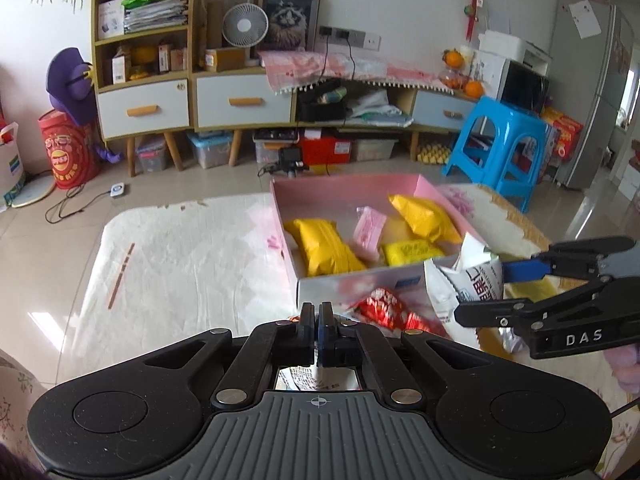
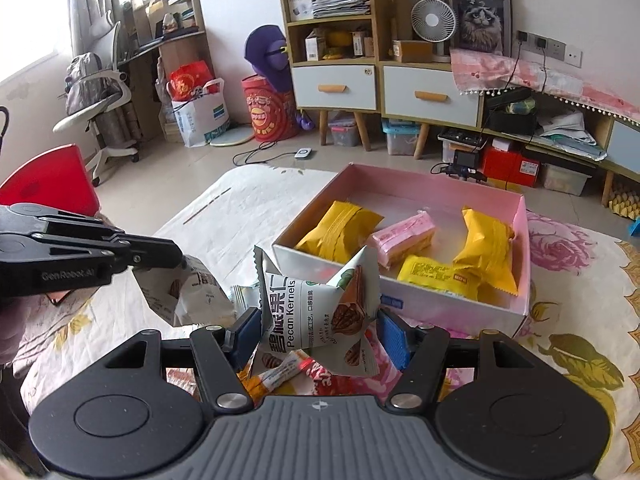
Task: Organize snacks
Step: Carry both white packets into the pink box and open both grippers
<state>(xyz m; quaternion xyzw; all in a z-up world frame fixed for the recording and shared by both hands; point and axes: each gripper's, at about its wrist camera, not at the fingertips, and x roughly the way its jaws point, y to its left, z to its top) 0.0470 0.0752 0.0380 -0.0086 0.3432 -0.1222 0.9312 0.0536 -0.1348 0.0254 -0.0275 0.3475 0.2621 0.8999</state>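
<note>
Gripping a Pecan Kernels packet (image 2: 320, 308) in the right claw (image 2: 316, 332), roughly half wide, blue pads pressing on both sides of the bag. Holding it clear of the worktop (image 2: 248, 208), low and centre in the right wrist view, just in front of the near wall of the pink box (image 2: 440, 300). Same bag over at the right edge of the left wrist view, crumpled up between the fingers there.

Left claw (image 1: 316, 320) squeezed fully together, bottom centre of its own view. Looks pinched on the thin edge of a white packet (image 2: 192, 292), hanging off the tip at the left of the right wrist view. Only a scrap of white print peeking out under the fingers in the left wrist view, so can't be fully sure of the bite.

Inside the pink box: three yellow packets (image 2: 336, 230) plus a pink packet (image 2: 404, 236) in the middle, all lying loose.

Still out on the worktop near the box: a red packet (image 1: 380, 304), and a striped stick packet (image 2: 276, 376) right under the right claw.
</note>
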